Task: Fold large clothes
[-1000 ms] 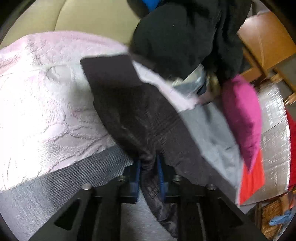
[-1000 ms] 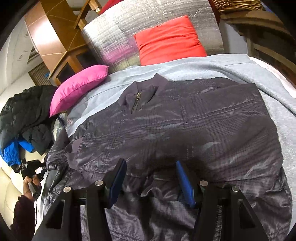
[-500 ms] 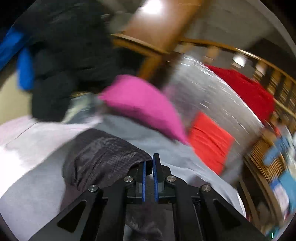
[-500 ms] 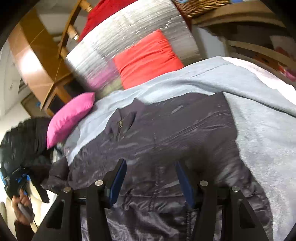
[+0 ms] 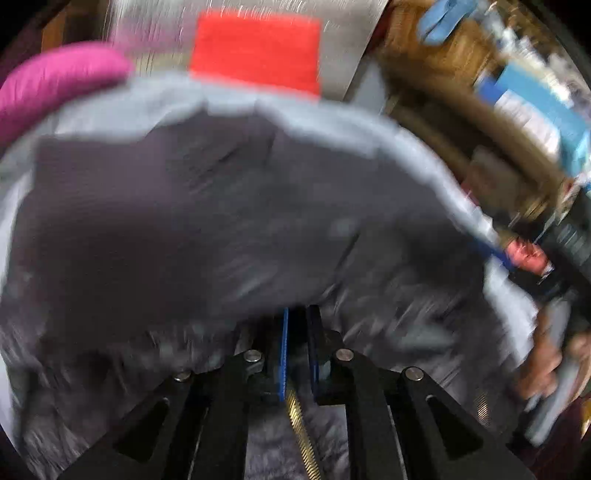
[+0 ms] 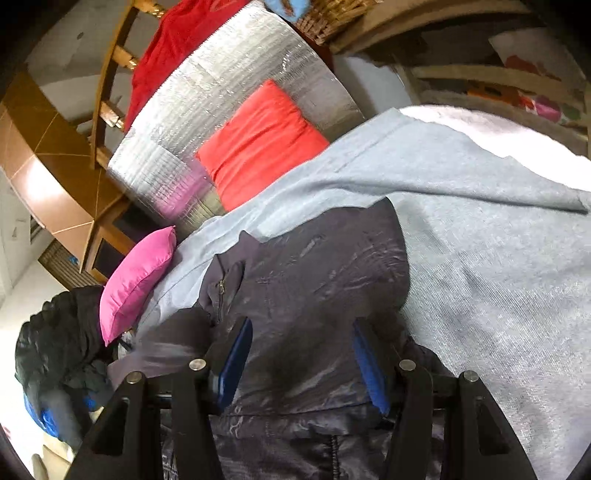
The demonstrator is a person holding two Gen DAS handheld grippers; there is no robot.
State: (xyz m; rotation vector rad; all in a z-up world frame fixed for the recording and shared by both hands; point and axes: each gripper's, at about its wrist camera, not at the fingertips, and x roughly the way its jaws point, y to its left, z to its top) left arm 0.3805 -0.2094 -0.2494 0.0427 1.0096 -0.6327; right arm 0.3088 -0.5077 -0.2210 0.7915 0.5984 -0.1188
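Held nearly closed, the left gripper [image 5: 297, 347] is seen with its two blue-faced fingers [image 5: 283, 350] set close together, a narrow slot between them; dark fabric of the jacket [image 5: 207, 236] is draped over their tips, though the heavy blur makes it impossible to tell for certain whether cloth is pinched in the slot. A brass-coloured zipper [image 5: 301, 435] is seen running down between the gripper's arms. The right gripper [image 6: 301, 354] is spread wide, its blue pads [image 6: 236, 360] on either side of the jacket's body just above the fabric, with nothing clasped between them.

The dark grey-purple jacket [image 6: 314, 295] is laid on a pale blue-grey blanket [image 6: 480, 258] on the bed, collar toward the cushions, one sleeve [image 6: 166, 350] raised and blurred at the left side. A magenta cushion [image 6: 136, 284] and a red cushion [image 6: 258, 144] are propped beyond the collar, the red one against a silver quilted panel [image 6: 221, 92]. A black puffer coat [image 6: 55, 339] is heaped to the left of the magenta cushion. A wicker basket [image 6: 332, 18] is seen beyond the panel's top; its contents cannot be made out.
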